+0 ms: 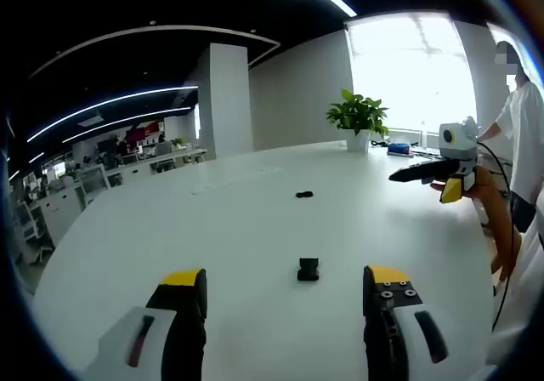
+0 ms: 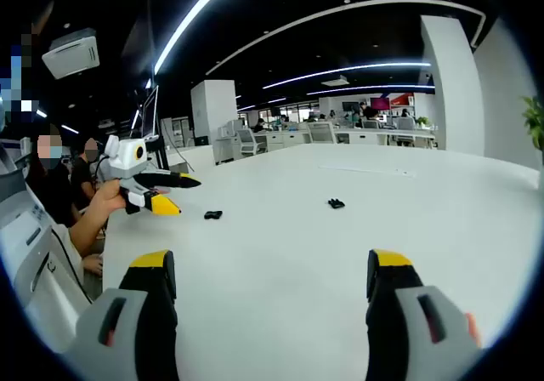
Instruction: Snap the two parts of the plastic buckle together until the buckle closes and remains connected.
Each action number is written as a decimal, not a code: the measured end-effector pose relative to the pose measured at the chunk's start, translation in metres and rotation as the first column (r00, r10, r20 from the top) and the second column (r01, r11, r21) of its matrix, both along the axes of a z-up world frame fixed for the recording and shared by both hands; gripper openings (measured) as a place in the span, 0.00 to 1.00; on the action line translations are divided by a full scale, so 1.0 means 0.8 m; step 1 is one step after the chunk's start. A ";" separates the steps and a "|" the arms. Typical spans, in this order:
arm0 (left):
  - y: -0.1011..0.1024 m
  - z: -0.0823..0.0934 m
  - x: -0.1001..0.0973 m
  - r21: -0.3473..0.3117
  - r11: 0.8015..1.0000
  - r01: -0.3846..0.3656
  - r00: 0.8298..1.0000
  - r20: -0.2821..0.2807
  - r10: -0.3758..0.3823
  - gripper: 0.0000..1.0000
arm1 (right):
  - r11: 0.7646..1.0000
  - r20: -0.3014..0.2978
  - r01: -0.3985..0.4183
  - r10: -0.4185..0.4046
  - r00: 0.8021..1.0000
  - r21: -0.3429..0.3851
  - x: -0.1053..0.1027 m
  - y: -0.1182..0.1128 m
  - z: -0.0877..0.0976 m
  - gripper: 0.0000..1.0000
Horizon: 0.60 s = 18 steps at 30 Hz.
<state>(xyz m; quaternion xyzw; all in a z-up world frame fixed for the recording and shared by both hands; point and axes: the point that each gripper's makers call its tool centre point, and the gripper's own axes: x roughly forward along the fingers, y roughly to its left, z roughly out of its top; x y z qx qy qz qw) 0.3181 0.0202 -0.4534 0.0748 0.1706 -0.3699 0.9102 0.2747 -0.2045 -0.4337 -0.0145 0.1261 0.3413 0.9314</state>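
Plainly the job has hardly begun: the two buckle halves lie apart on the white table (image 1: 127, 236), neither one lifted. Starting with the left gripper view, the left gripper (image 1: 289, 300) has its yellow-tipped jaws spread wide and holds nothing; the near buckle part (image 1: 308, 270) sits just ahead of them, between the two jaws and a little toward the right one, flat on the tabletop. The far buckle part (image 1: 304, 195) lies well beyond it, further along the same line. Off to the right, raised above the table, the right gripper (image 1: 416, 175) comes into sight from the side, held in a person's hand; from this angle I cannot tell how its jaws stand. Moving to the right gripper view, that same tool's own jaws rise apart at the bottom with nothing between them, so the right gripper is released too. From there one buckle piece lies ahead and left of the jaws and the other ahead between them, both well out of reach. What remains, as I judge it, is everything: pick up each half, line them up, and press until they click. As for containers, a white pot holding a green plant (image 1: 358, 113) stands at the table's far side, beyond the left jaws.
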 end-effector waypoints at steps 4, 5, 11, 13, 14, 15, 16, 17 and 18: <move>-0.005 -0.004 0.006 0.025 1.000 0.005 1.000 -0.005 -0.005 0.76 | 1.000 0.001 -0.012 0.012 1.000 -0.009 -0.003 0.003 -0.001 0.92; -0.007 -0.005 0.008 0.031 1.000 0.003 1.000 -0.009 -0.003 0.76 | 1.000 -0.002 -0.013 0.013 1.000 -0.012 -0.004 0.004 -0.002 0.92; -0.011 -0.008 0.013 0.047 0.999 0.012 1.000 -0.016 -0.011 0.73 | 1.000 -0.007 -0.006 0.006 1.000 -0.012 -0.005 0.002 -0.003 0.92; -0.012 -0.009 0.014 0.049 0.999 0.011 1.000 -0.019 -0.010 0.71 | 1.000 -0.006 -0.005 0.005 1.000 -0.014 -0.005 0.001 -0.003 0.92; -0.012 -0.010 0.015 0.051 0.999 0.013 1.000 -0.022 -0.012 0.70 | 1.000 -0.005 -0.003 0.003 1.000 -0.015 -0.006 0.000 -0.003 0.92; -0.013 -0.011 0.015 0.051 0.999 0.015 0.999 -0.029 -0.013 0.70 | 1.000 -0.005 -0.002 0.002 1.000 -0.016 -0.006 0.000 -0.002 0.92; -0.013 -0.012 0.015 0.050 0.999 0.017 0.999 -0.034 -0.015 0.69 | 1.000 -0.006 -0.001 0.001 1.000 -0.017 -0.006 -0.001 -0.003 0.92; -0.014 -0.012 0.014 0.049 0.999 0.020 0.999 -0.040 -0.018 0.69 | 1.000 -0.005 0.000 0.000 1.000 -0.018 -0.006 -0.001 -0.002 0.92; -0.015 -0.014 0.014 0.052 0.998 0.026 0.999 -0.047 -0.024 0.68 | 1.000 -0.005 0.001 -0.001 1.000 -0.019 -0.006 -0.001 -0.002 0.92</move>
